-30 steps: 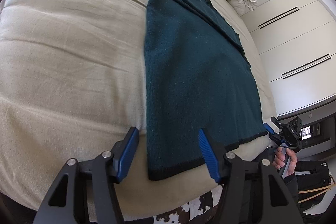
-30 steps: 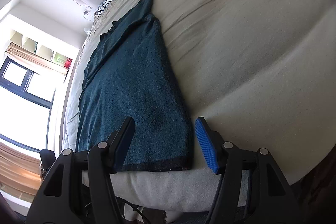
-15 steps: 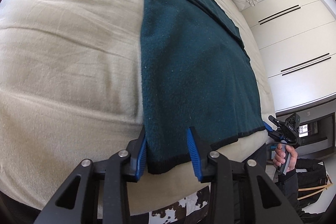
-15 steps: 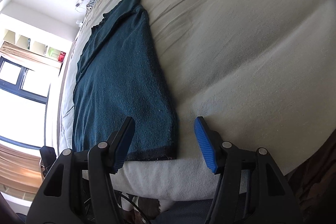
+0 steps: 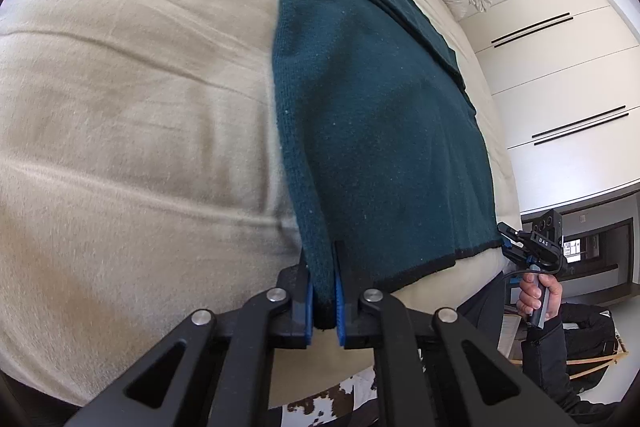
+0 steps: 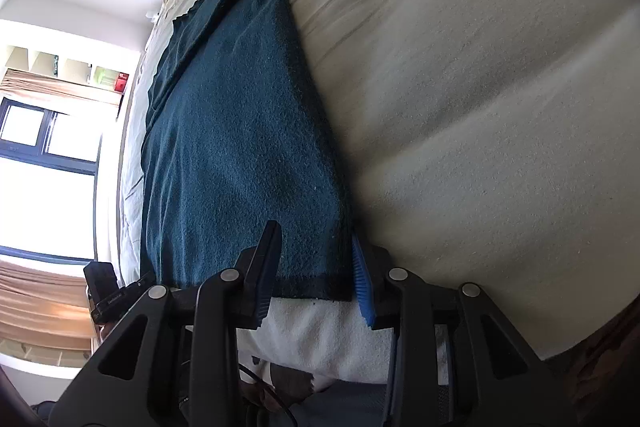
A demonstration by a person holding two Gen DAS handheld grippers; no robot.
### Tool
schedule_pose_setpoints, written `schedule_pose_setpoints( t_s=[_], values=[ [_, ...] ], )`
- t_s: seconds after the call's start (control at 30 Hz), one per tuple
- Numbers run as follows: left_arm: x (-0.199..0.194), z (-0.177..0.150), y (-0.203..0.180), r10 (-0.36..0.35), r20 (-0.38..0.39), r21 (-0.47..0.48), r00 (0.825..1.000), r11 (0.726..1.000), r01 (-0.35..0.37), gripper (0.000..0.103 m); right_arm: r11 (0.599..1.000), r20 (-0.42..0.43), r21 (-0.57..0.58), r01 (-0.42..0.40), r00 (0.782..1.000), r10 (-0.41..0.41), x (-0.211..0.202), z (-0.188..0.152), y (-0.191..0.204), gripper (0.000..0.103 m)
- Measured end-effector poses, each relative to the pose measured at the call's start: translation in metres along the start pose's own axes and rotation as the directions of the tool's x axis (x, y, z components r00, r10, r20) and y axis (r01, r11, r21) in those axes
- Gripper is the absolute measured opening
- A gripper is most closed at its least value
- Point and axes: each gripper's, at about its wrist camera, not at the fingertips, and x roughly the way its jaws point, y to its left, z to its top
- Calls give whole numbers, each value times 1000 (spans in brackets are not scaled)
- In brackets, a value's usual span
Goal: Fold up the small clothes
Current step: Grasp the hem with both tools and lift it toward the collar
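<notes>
Left gripper (image 5: 324, 297): clamped shut on the near-left hem corner of the sweater (image 5: 372, 115); the corner is pinched up between my pads. Right gripper (image 6: 316, 277): jaws closing around the near-right hem corner, cloth between them, pads not clearly pressing yet. Sweater lies flat on the bed (image 5: 120, 87), long axis running straight away from both grippers, hem nearest me, neck end far. Each hand sits at its own corner, so I judge the coming move as lifting the hem forward over the body. Looks: dark teal knit, black hem band, sleeves already folded in.
</notes>
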Motion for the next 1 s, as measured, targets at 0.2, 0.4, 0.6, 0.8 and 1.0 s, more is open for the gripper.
schedule_pose_setpoints(
  t_s=[0.2, 0.4, 0.6, 0.8, 1.0],
  values=[
    [-7, 3, 0, -15, 12, 3, 1000, 1000, 15, 8, 998, 35, -60, 28, 999, -26, -2, -7, 8, 8],
    [-27, 10, 4, -121, 81, -48, 989, 991, 125, 8, 998, 117, -69, -10, 993, 18, -18, -6, 18, 7],
    [-54, 26, 1, -237, 191, -67, 952, 965, 254, 8, 992, 179, -72, -107, 977, 119, -36, 5, 35, 7],
    [-70, 38, -14, -292, 249, -49, 924, 949, 313, 8, 972, 263, -40, -230, 936, 233, -53, 19, 44, 7],
    [-75, 51, -10, -346, 287, -77, 893, 921, 382, 8, 951, 333, -31, -309, 894, 301, -63, 39, 55, 7]
  ],
)
